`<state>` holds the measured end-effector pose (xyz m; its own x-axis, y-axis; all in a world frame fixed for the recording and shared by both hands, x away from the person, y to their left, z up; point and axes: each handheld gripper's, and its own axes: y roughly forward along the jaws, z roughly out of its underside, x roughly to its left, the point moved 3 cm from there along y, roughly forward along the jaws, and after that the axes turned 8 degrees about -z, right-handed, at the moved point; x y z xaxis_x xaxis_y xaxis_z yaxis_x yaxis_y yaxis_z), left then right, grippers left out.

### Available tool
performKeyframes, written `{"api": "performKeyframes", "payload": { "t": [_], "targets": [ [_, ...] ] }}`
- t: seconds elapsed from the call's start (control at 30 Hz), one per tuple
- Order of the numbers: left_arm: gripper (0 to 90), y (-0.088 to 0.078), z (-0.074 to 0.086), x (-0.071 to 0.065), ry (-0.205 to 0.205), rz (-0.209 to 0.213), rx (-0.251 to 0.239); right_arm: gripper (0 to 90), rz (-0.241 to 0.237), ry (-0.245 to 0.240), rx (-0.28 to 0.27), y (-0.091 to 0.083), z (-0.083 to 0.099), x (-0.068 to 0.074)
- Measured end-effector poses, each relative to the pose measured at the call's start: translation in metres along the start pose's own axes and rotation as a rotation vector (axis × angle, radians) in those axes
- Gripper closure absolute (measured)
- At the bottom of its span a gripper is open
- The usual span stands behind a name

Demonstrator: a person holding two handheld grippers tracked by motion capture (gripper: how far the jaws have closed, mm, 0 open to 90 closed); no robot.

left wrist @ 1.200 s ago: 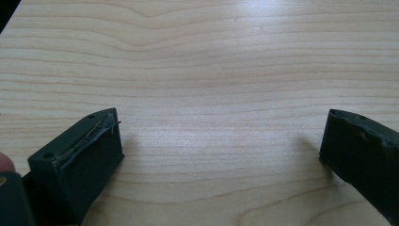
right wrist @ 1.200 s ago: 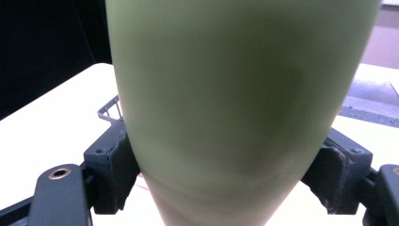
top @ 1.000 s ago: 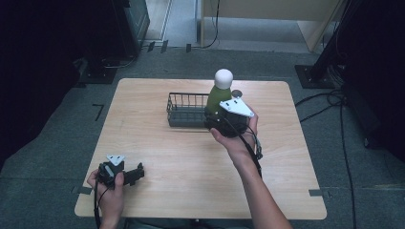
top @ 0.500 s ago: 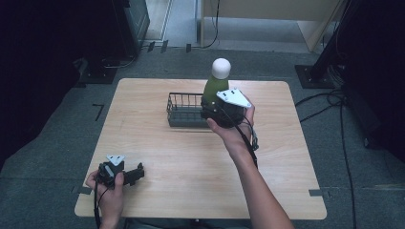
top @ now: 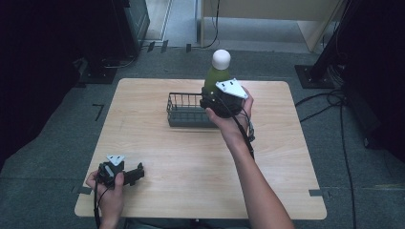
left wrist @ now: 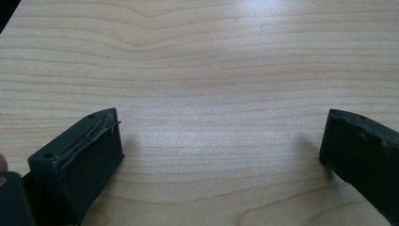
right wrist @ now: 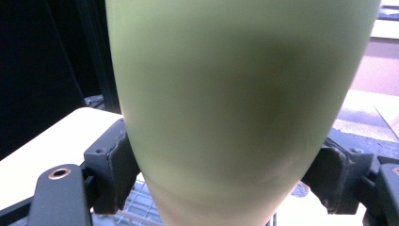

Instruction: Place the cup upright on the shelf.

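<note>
Bottle [top: 217, 75] has risen higher above basket [top: 184, 113] in right claw [top: 212, 98].

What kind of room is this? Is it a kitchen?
Probably not a kitchen. It looks like a lab or workshop: a bare wooden table on grey carpet, loose cables across the floor, and dark equipment stands around the edges.

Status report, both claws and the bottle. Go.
Right claw shut on green bottle, upright above wire basket. Left claw open, empty, low over table near corner. Nothing in the way.
</note>
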<state>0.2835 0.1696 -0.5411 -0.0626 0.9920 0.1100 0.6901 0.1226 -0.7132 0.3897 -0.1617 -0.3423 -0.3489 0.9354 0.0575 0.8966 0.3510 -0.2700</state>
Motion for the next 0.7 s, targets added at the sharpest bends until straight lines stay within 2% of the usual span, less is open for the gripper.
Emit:
{"api": "performKeyframes", "payload": {
  "t": [0.27,0.43,0.7],
  "targets": [
    [0.0,0.000,0.000,0.000,0.001,0.000,0.000,20.7,0.026,0.007,0.010,0.019,0.006,-0.013],
    [0.0,0.000,0.000,0.000,0.002,0.001,0.002,20.7,0.063,0.009,0.034,0.034,0.015,-0.022],
    [0.0,0.000,0.000,0.000,0.001,0.000,0.001,20.7,0.084,0.021,0.048,0.045,0.023,-0.031]
  ]
}}
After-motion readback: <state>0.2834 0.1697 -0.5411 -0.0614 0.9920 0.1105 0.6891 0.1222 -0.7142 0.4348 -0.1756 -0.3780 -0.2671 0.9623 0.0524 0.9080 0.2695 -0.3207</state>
